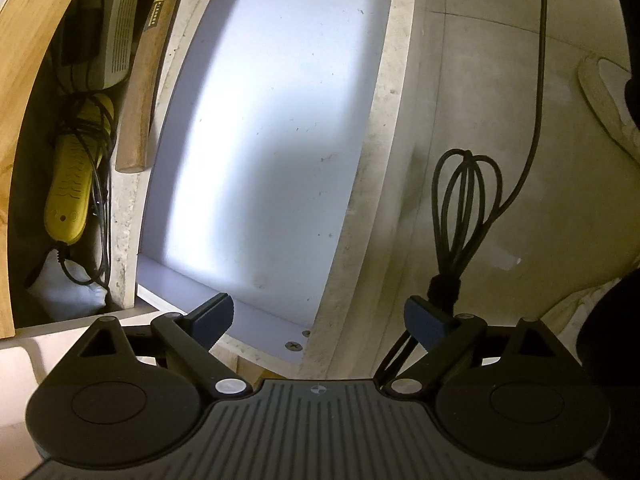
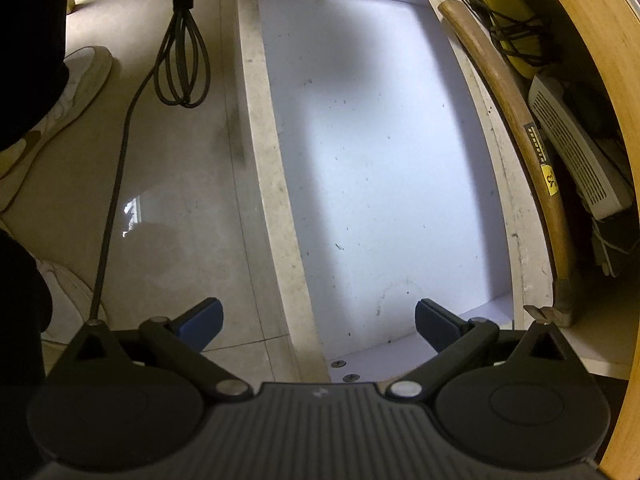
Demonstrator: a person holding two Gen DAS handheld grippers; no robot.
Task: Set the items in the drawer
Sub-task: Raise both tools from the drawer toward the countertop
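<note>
A pulled-out white drawer (image 1: 384, 128) with a bare white bottom fills the left wrist view, and it also shows in the right wrist view (image 2: 256, 128). My left gripper (image 1: 318, 318) is open and empty above the drawer's near corner. My right gripper (image 2: 318, 320) is open and empty above the drawer's other end. A bundled black cable (image 1: 466, 216) hangs over the floor beside the drawer, by my left gripper's right finger; it also shows in the right wrist view (image 2: 182, 64).
Behind the drawer, a wooden-handled hammer (image 1: 148, 68) lies along its back wall, next to a yellow power strip (image 1: 70, 196) and a grey router (image 1: 120, 28). A wooden cabinet side (image 2: 616, 80) bounds them. A white shoe (image 2: 76, 80) stands on the tiled floor.
</note>
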